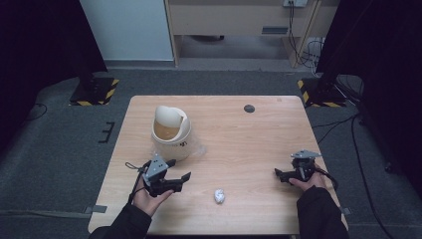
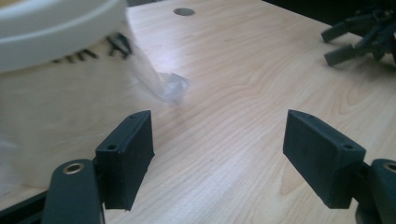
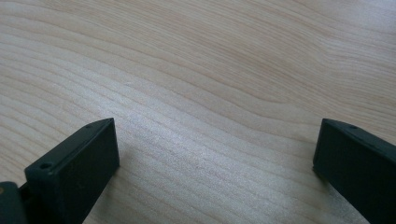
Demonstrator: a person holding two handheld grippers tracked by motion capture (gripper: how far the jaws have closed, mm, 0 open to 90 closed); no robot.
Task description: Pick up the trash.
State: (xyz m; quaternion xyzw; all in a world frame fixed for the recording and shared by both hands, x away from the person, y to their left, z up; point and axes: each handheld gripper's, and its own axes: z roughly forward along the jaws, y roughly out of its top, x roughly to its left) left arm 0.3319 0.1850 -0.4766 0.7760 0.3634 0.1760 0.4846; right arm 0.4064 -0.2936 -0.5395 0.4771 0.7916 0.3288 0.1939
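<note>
1. A light wooden table (image 1: 234, 144) is seen from above, standing on grey carpet, with a person's two dark-sleeved forearms reaching in from the near edge.
2. The left gripper (image 1: 178, 171) is held in the person's left hand (image 1: 149, 196) near the table's front left. Its two black jaws stand wide apart with nothing between them.
3. Just beyond the left gripper stands a small cream waste bin (image 1: 170, 134) with a tilted swing lid. A clear plastic liner (image 2: 170, 86) sticks out at its base.
4. The right gripper (image 1: 282, 174) is held in the right hand (image 1: 308, 181) near the table's front right, well apart from the bin. Its jaws are also spread wide over bare wood.
5. A small crumpled white paper ball (image 1: 219, 196) lies near the front edge, between the two grippers, touching neither.
6. A small dark round hole (image 1: 249, 108) sits near the far edge.
</note>
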